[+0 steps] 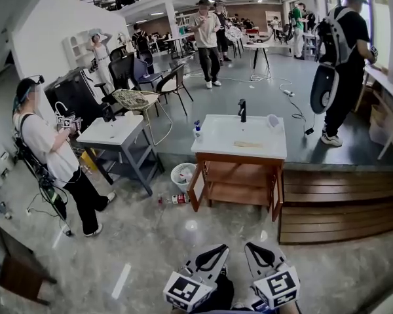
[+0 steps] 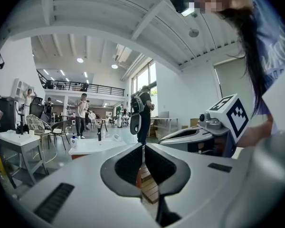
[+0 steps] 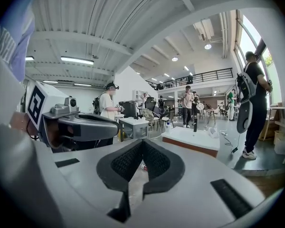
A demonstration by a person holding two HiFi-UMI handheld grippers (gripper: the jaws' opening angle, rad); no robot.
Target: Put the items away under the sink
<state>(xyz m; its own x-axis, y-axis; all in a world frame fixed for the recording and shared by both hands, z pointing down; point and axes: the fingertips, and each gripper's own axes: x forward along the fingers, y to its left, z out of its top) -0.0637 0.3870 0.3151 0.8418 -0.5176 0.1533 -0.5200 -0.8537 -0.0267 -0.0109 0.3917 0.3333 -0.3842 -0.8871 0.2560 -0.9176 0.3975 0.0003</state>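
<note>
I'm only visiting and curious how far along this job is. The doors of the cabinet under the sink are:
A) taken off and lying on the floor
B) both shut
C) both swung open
C: in the head view both doors of the cabinet under the sink stand swung outward, so the wooden shelf inside shows.

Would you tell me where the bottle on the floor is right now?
In the head view, the bottle lies on the floor left of the sink cabinet, just in front of the white bin.
</note>
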